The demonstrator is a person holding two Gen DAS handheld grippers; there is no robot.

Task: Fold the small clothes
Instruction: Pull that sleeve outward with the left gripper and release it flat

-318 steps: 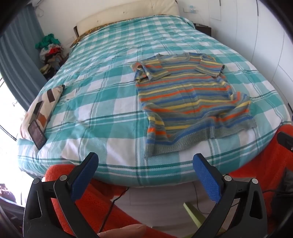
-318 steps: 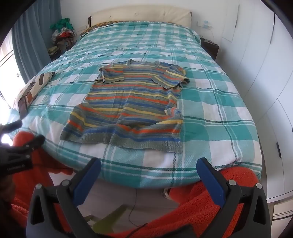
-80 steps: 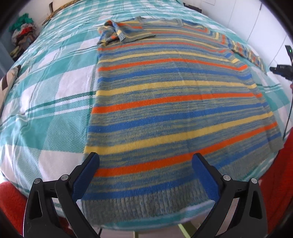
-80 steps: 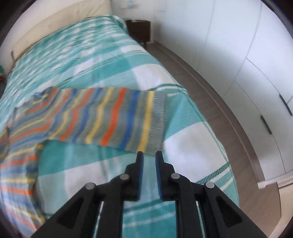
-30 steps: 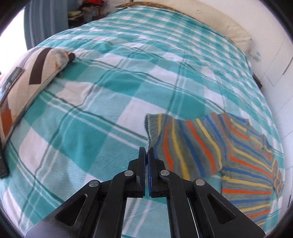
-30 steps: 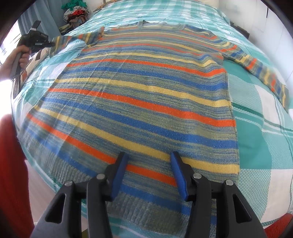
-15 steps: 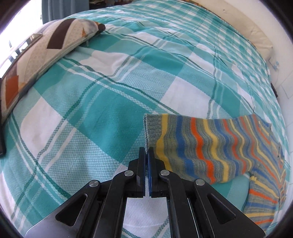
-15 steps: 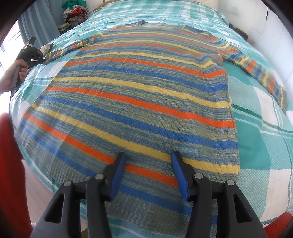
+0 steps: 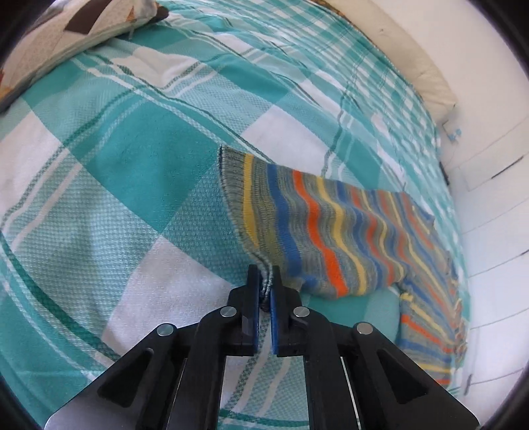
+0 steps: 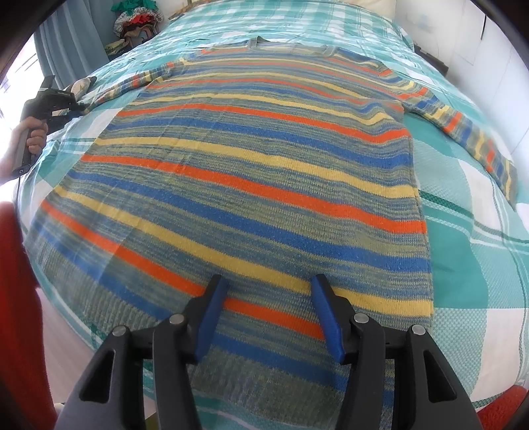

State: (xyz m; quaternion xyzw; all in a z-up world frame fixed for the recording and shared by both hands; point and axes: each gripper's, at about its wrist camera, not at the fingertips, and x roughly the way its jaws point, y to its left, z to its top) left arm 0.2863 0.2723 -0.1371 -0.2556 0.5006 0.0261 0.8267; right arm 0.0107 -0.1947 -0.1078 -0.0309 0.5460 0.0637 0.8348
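Left wrist view: your left gripper (image 9: 264,281) has its blue pads pressed together on the lower corner of the sleeve cuff (image 9: 231,185), with a small bunch of knit fabric caught between them. From that pinch, the sleeve runs away to the right, lying on the checked bedspread (image 9: 132,165) with a slight ripple near the corner you hold. The sleeve joins the body of the striped sweater (image 9: 426,291) at the right edge of the picture. A patterned pillow (image 9: 66,29) lies at the upper left, well apart from the sleeve, and a cream headboard (image 9: 413,63) runs along the far side of the bed.

Right wrist view: your right gripper (image 10: 269,291) hangs above the lower part of the striped sweater (image 10: 264,165) with its pads spread about halfway. Nothing is clamped; the fabric lies flat beneath the gap between them. The sweater lies face-up across the bedspread (image 10: 463,264), hem nearest you, neckline at the far end. Its right sleeve extends outward and lies flat on the bed. At the far left, a hand (image 10: 33,135) holds the left gripper's handle at the end of the other sleeve. A red garment (image 10: 20,297) fills the lower left edge.
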